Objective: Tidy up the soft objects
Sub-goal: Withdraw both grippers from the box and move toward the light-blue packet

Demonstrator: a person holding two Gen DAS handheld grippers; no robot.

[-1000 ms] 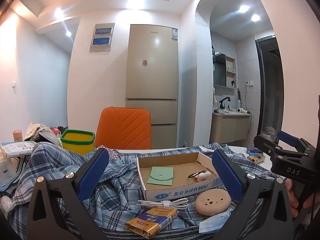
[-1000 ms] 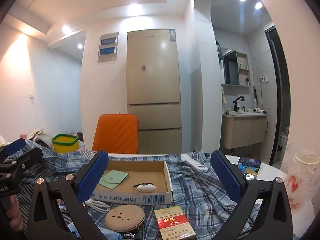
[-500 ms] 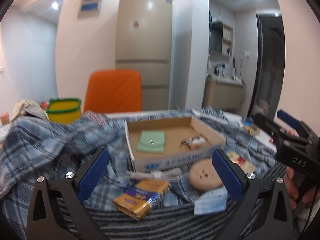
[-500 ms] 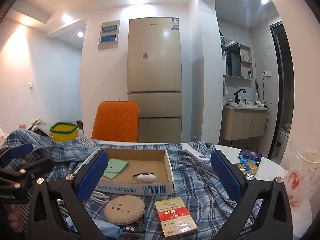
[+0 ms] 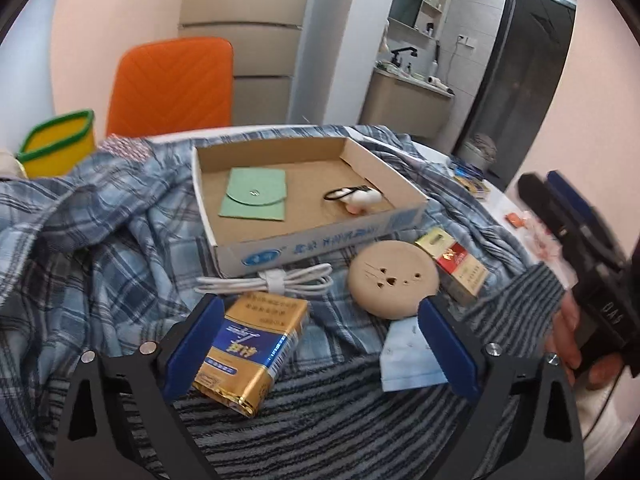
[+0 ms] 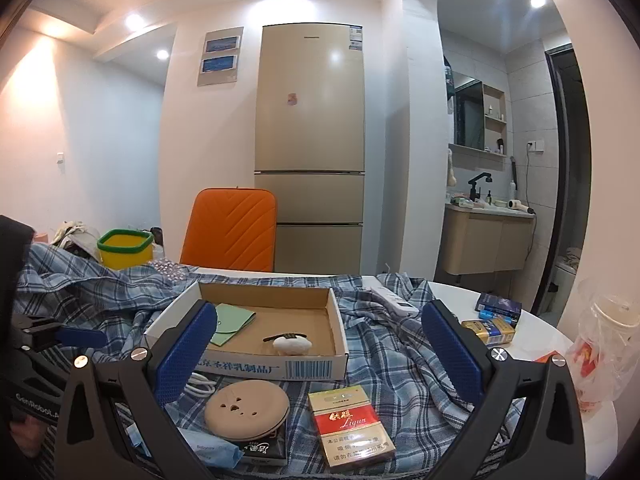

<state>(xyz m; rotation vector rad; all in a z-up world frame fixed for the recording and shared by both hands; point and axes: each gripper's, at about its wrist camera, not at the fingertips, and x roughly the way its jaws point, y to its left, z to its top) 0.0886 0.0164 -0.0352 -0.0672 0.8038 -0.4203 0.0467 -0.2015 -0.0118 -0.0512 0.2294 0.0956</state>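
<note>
Tilting down toward the clutter, my left tool [image 5: 320,336] is just narrowing slightly, spread and empty; my right tool [image 6: 320,354] is hanging spread. I'm risking pinching the gold pack [image 5: 250,350] instead of the blue mask [image 5: 408,360] beside it.

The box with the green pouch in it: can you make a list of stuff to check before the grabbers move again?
1. Cardboard box has free room: ok.
2. Left gripper open, nothing between its fingers: ok.
3. Right gripper open and holding nothing: ok.
4. Round tan pad free to lift: cannot tell, its edge overlaps the red pack.
5. White cable clear of the gold pack: not ok, it touches.
</note>
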